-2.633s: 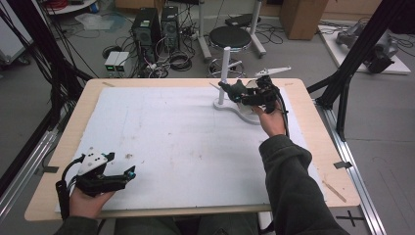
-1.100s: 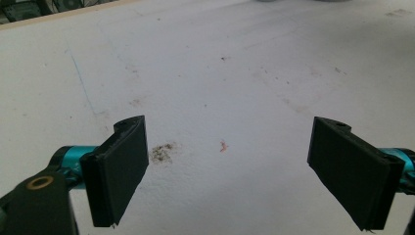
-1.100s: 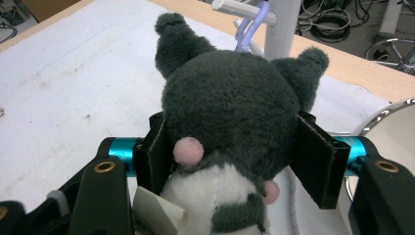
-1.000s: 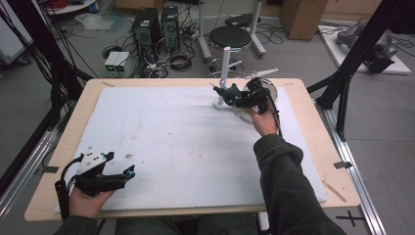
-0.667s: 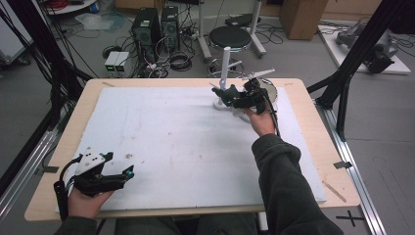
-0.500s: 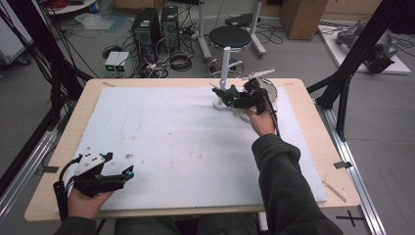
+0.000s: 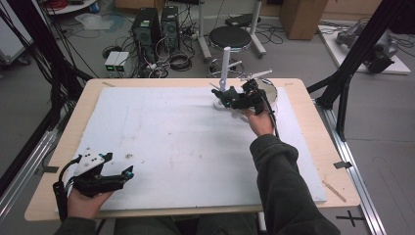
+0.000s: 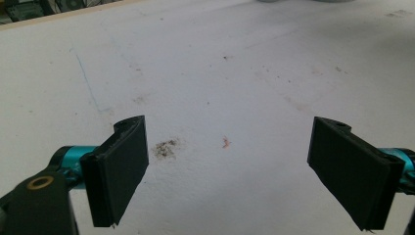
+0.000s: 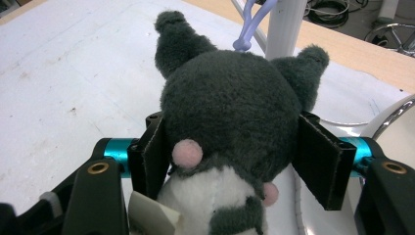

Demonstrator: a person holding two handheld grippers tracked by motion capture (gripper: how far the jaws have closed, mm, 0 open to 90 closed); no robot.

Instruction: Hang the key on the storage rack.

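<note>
**Plush toy held beside white stand at far side of table**

Beside the white stand, at the far right of the white foam sheet, one dark grey plush toy is seen between the two black jaws of the right gripper. The toy is rounded and fuzzy, with two pointed ears, a white lower part, small pink pompoms and a lilac plastic clip at its top. A paper tag hangs at its underside. In the right gripper view, the left pad lies against the fur while the right pad stands just off it; the jaws have just been opening, with the toy between them. The stand's upright post rises just behind the toy, and a shiny metal rim is glimpsed to the right of the stand's base.

Well away from the stand, at the sheet's near left corner, the left gripper is held in one hand, its two flat, rectangular black pads spread wide with nothing between them. Beneath them the foam is shown matte and grainy, marked by one dark smudge and one small red fleck. The sheet is laid on a pale wooden table.
</note>
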